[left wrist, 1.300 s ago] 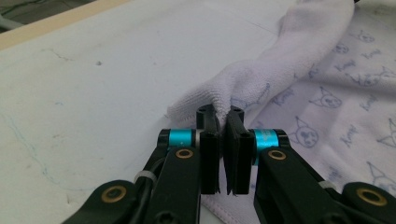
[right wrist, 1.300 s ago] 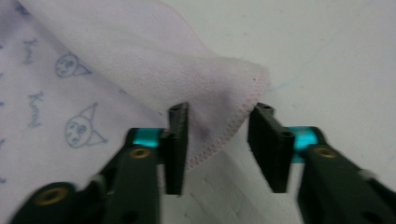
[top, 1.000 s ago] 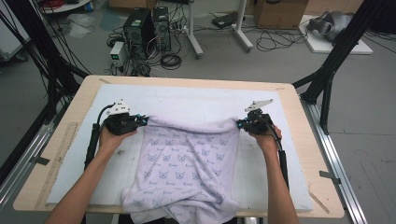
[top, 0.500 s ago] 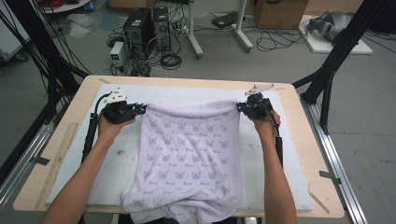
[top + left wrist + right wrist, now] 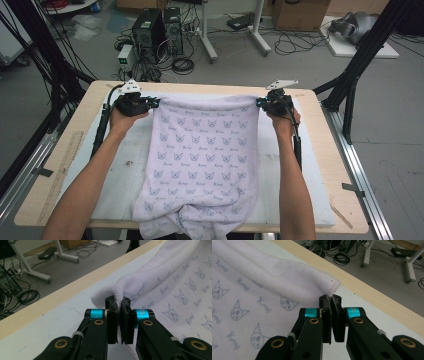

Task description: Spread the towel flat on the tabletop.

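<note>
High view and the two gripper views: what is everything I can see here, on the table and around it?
towel: one, pale lilac with small cat-face prints, spread down the middle of the mat, near end hanging over the table's near edge
mat: one, white, covering most of the table top
table: one, light wood
ruler: one, pale wood, along the table's left edge
computer towers: two, black, on the floor beyond the table among cables
cardboard box: one, brown, far floor
left gripper: one, black with blue bands, shut on the towel's far left corner
right gripper: one, black with blue bands, shut on the far right corner
forearms: two, bare, entering from the bottom
</note>
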{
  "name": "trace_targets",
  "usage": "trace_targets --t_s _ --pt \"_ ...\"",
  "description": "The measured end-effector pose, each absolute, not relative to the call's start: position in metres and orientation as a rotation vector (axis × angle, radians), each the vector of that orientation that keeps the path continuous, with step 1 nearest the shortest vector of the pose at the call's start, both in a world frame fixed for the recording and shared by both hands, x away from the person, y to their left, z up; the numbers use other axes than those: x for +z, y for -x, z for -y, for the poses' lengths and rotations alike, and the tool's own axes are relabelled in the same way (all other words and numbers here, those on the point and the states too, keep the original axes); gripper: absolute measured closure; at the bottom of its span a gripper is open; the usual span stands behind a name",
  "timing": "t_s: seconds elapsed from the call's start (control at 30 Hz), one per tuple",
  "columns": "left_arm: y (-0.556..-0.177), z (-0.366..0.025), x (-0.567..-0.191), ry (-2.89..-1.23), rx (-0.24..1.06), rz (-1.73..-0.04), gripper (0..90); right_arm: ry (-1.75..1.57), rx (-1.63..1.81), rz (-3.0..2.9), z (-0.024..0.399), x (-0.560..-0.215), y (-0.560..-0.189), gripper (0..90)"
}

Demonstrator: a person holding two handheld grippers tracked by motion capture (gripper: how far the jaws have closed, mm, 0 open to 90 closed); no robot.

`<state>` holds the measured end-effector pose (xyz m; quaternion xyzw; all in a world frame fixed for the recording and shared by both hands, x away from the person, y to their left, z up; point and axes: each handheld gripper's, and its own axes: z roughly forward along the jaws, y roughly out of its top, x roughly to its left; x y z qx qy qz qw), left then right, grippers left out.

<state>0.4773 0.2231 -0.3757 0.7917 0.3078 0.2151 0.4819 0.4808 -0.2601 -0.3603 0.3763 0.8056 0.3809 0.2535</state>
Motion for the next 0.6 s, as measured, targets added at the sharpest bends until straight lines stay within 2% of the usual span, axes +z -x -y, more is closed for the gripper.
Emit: trace_targets --t_s 0.27,0.6 --pt "-0.49 -0.219 -0.397 -1.99 0.467 -0.797 85.0 -1.067 1.012 -2.23 0.254 -0.373 -0.493 87.8" --pt "-0.499 -0.218 -0.415 -2.028 0.462 -0.86 84.6 -1.131 0.961 -2.269 0.25 -0.395 -0.498 87.5"
